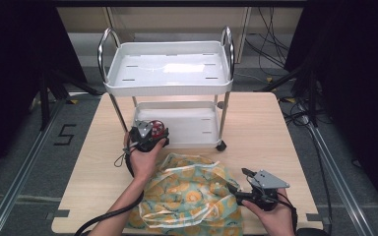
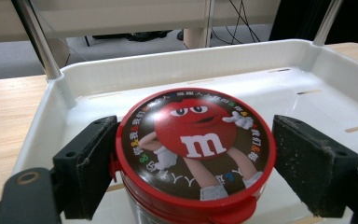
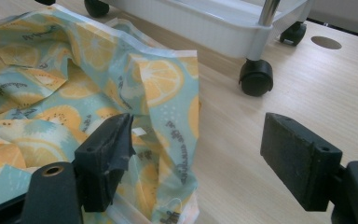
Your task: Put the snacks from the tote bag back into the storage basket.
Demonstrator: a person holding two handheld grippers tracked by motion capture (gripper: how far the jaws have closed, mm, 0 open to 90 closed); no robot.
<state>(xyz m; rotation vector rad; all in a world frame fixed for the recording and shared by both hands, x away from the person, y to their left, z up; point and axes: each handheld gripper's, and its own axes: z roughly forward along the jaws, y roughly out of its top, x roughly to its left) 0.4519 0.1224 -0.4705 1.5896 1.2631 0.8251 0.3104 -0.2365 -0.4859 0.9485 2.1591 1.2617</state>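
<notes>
Right gripper (image 1: 243,178): jaws spread, holding nothing, at the edge of the bag (image 1: 192,194) on the table (image 1: 266,128). Left gripper (image 2: 193,154): jaws flank the tin (image 2: 196,149) over the cart (image 1: 167,66) lower tray; left pad touching, right pad apart.

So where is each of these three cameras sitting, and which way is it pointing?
High view: above the person's side, looking forward and down on the table; both forearms and hands show.
Left gripper view: rides the left claw, facing the cart's lower tray; its black jaws flank a red-lidded candy tub.
Right gripper view: rides the right claw, facing the fruit-print bag; open jaws show.
Shared: the white cart.
</notes>
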